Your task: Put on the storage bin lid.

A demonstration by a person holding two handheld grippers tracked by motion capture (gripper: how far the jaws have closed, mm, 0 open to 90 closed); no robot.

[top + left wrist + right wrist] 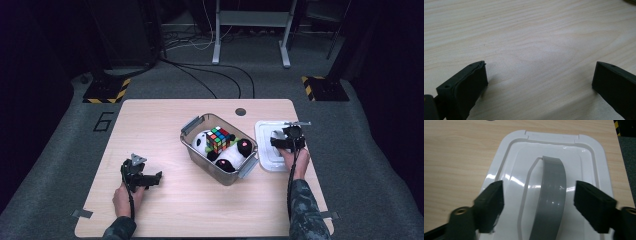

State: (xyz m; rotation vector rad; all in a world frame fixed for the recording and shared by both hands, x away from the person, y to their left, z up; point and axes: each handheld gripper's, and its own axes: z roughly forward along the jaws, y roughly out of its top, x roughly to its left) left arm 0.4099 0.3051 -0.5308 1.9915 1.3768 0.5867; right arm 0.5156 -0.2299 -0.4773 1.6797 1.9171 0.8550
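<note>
So the thing in play is the white lid [554,185] lying flat at the right edge of the table [150,120], just beside the clear bin [220,172] in the middle of the frame that holds a plush panda [227,156] and a puzzle cube [219,139]. The right gripper [539,198] hangs over the lid with its jaws apart on either side of the grey handle [551,195], nothing pinched yet. I'd guess the lid is light, stiff, glossy plastic, so slippery at the rim; that raised handle strap looks like the spot to grab. The left gripper [539,82] sits wide open on bare wood at lower left. The tabletop is smooth pale wood, with grey carpet, cables and dark stands behind.
</note>
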